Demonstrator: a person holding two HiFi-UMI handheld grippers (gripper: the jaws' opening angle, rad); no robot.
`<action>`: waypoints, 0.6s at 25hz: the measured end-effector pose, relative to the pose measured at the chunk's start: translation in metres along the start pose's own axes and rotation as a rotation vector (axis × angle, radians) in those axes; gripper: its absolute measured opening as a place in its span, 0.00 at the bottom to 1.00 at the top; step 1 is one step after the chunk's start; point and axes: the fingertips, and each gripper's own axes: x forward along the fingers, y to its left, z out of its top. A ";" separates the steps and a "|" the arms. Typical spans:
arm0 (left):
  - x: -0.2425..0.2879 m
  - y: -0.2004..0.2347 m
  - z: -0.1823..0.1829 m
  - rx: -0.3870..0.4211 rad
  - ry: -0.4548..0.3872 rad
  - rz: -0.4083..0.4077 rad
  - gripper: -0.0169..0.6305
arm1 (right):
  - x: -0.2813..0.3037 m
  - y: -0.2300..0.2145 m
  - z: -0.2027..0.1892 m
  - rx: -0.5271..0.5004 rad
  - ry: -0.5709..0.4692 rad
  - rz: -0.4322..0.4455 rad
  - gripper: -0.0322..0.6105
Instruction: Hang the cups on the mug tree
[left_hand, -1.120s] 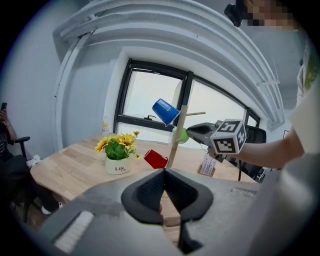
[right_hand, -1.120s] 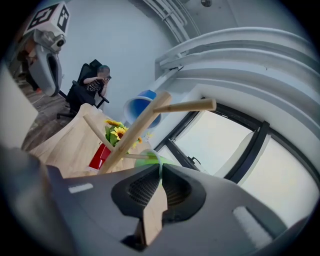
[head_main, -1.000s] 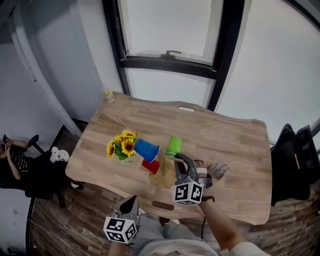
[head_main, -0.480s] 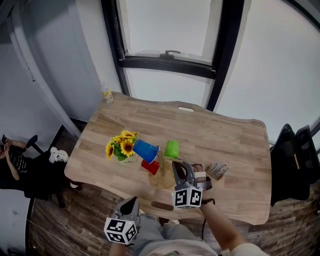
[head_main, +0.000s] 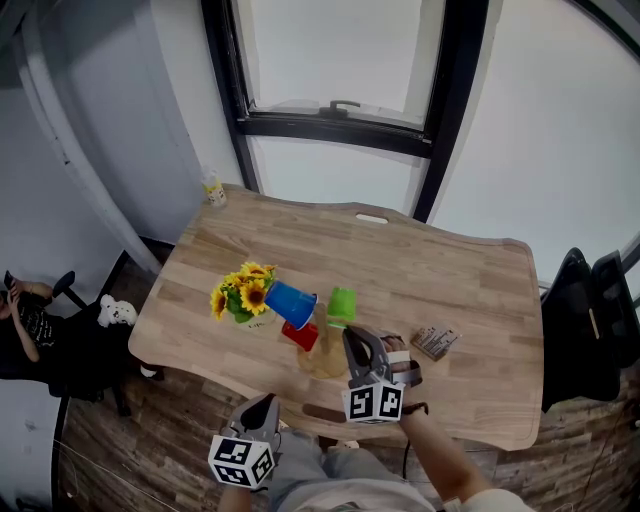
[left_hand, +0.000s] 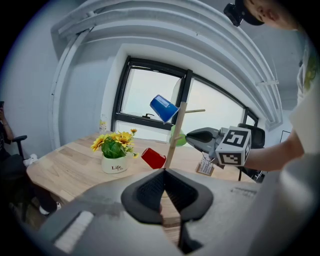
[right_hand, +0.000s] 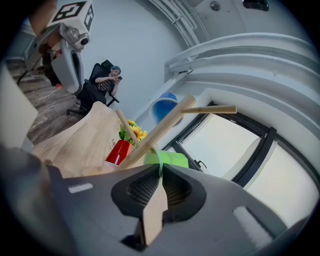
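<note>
While my right gripper (right_hand: 160, 169) pinches the green cup (right_hand: 170, 160) by its handle just beside the mug tree (right_hand: 165, 122), the bare peg (right_hand: 212, 109) lies above-right of it; my left gripper (left_hand: 164, 172) hangs back, closed and empty.

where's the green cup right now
Head view, near centre: the green cup is up at the mug tree, just right of the blue cup.

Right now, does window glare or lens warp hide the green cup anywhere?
Head view: window blown white, green cup sharp. Left gripper view: cup backlit, partly behind the mug tree post. Right gripper view: strong fisheye bending, cup clear.
</note>
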 end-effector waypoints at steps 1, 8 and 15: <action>0.001 0.000 0.000 0.000 0.000 -0.001 0.03 | 0.000 0.000 0.000 0.003 -0.002 0.001 0.09; 0.004 -0.003 0.004 0.005 -0.002 -0.008 0.03 | -0.002 0.006 0.000 0.022 -0.011 0.029 0.09; 0.008 -0.006 0.012 0.016 -0.014 -0.019 0.03 | -0.006 0.011 -0.006 0.096 -0.014 0.091 0.15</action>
